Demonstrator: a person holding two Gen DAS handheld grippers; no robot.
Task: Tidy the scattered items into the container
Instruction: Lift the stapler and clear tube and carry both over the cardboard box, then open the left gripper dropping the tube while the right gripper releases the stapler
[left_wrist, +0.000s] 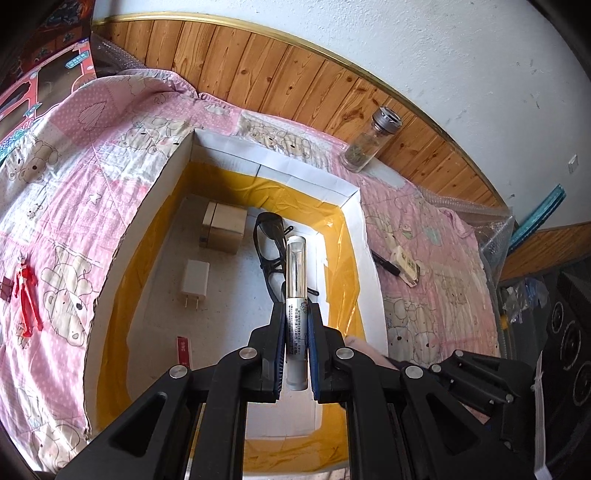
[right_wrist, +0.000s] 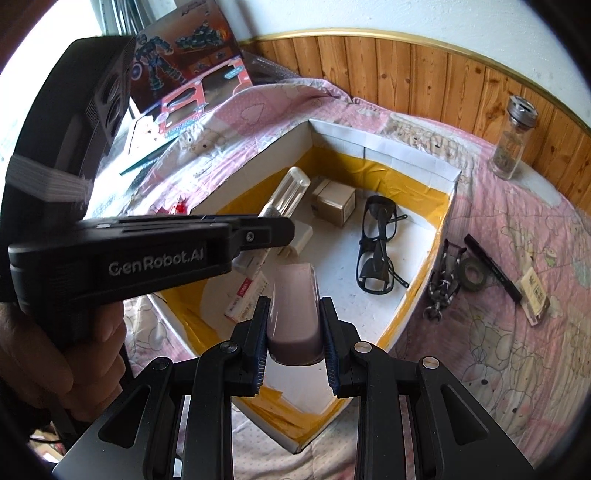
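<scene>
My left gripper (left_wrist: 297, 308) is shut on a white tube with a clear cap (left_wrist: 296, 266) and holds it above the open white box lined with yellow tape (left_wrist: 177, 162). The right wrist view shows that gripper (right_wrist: 284, 229) from the side, with the tube (right_wrist: 288, 192) pointing over the box's left wall. Over the box's near end (right_wrist: 406, 162), my right gripper (right_wrist: 294, 301) is shut on a pale mauve block (right_wrist: 293, 310). Inside the box lie black glasses (right_wrist: 376, 247), a brown carton (right_wrist: 336, 203), a white charger (left_wrist: 195, 280) and a red-and-white pack (right_wrist: 247, 295).
On the pink quilt right of the box lie a tape roll (right_wrist: 472, 273), a tangled black-and-white item (right_wrist: 443, 280), a black pen (right_wrist: 491, 266) and a small white pack (right_wrist: 535, 295). A glass bottle (right_wrist: 513, 140) stands by the wooden wall. A red figure (left_wrist: 27, 295) lies left of the box.
</scene>
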